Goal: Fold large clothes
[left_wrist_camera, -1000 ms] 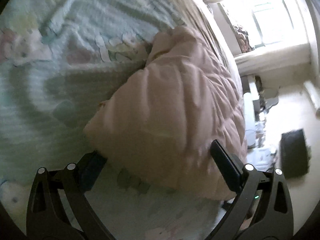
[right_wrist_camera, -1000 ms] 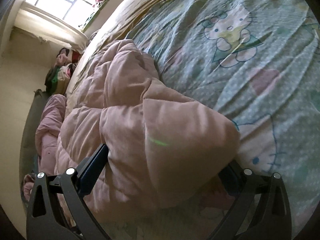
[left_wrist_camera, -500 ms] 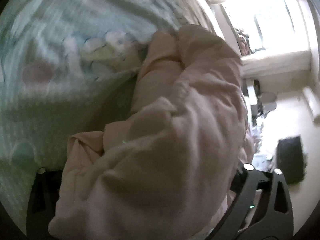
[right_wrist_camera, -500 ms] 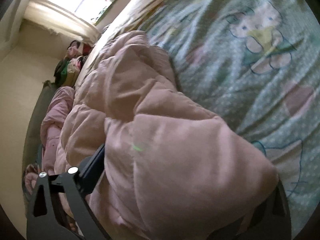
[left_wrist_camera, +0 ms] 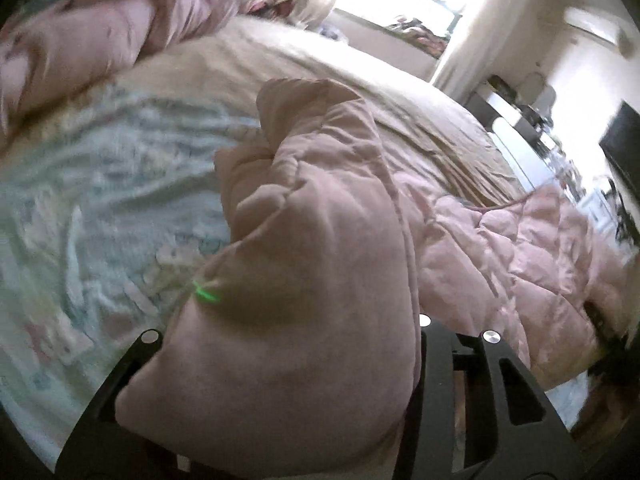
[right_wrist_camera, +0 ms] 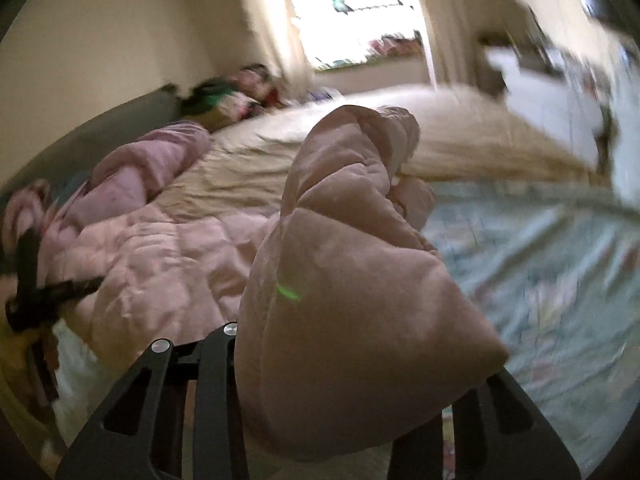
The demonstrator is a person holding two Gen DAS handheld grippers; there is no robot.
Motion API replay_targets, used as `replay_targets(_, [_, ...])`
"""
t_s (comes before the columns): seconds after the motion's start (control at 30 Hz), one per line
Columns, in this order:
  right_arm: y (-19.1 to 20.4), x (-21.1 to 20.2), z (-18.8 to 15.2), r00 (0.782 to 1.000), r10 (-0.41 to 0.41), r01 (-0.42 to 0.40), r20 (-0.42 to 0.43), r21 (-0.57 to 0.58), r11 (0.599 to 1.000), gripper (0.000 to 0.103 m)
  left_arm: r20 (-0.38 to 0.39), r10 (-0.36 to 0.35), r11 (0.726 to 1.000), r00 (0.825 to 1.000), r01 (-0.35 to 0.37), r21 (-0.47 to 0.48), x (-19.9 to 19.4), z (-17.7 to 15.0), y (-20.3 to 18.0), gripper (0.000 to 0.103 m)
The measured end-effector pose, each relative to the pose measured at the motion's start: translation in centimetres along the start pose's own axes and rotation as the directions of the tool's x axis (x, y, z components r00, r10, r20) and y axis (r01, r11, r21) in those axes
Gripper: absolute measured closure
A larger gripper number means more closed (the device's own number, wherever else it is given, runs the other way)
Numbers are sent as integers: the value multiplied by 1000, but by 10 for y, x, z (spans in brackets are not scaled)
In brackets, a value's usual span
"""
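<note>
A puffy pink quilted garment [left_wrist_camera: 320,200] lies across a bed, one bunched corner rising in front of each camera. In the left wrist view a thick fold fills the space between the jaws of my left gripper [left_wrist_camera: 286,332], which are closing and press on it; the fingertips are buried in fabric. The right wrist view shows another bunched corner of the garment [right_wrist_camera: 352,240] lifted off the bed, with my right gripper [right_wrist_camera: 360,352] closing and squeezing it. The rest of the garment [right_wrist_camera: 152,248] trails down onto the bed.
A mint cartoon-print sheet [left_wrist_camera: 100,200] covers the near part of the bed, a beige blanket [left_wrist_camera: 380,88] the far part. A pink pillow or bundle [left_wrist_camera: 100,32] lies at the head. A bright window [right_wrist_camera: 352,8], white furniture [right_wrist_camera: 552,92] and a black screen [left_wrist_camera: 624,148] lie beyond.
Both grippers went from wide open around flat corners of the pink garment to closed on bunched fabric. Both rose and rolled, lifting the corners off the sheet; the room beyond came into view.
</note>
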State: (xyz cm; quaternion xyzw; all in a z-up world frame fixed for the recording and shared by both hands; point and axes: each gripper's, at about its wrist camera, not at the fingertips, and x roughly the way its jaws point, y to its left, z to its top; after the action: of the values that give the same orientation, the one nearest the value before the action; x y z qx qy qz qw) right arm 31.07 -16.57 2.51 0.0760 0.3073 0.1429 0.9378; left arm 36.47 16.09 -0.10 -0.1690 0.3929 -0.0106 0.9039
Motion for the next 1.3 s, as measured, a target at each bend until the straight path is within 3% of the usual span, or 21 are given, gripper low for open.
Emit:
replay_targets(0.2, [42,-42,0,994,27,-11,106,-149,989,72,64,-16,998,998,12,60,-42,-12,-1,68])
replay_targets(0.47, [36,-75,-31,992,33,-12,123,-162,987,73,87,-35,996,996,28,81,-70,-43,1,68])
replay_targets(0.8, [-14,-77,-83,998,-40,38,40,47,998,73,53,12,996,999,-17,93,-65,-87,11,67])
replay_targets(1.0, [-56,-57,-117,992,-106,119,-62,250,961,72,8,61,995,998,-62,73,-46,-101,27,67])
replay_targets(1.1, [-76,-48,-134,991,-89,121,-101,383,916,71,1,74,994,997,-74,78,-42,-104,27,66])
replay_targets(1.3, [-88,-52,-160,993,-68,106,-101,446,889,71,-10,98,990,995,-96,107,-34,-107,26,62])
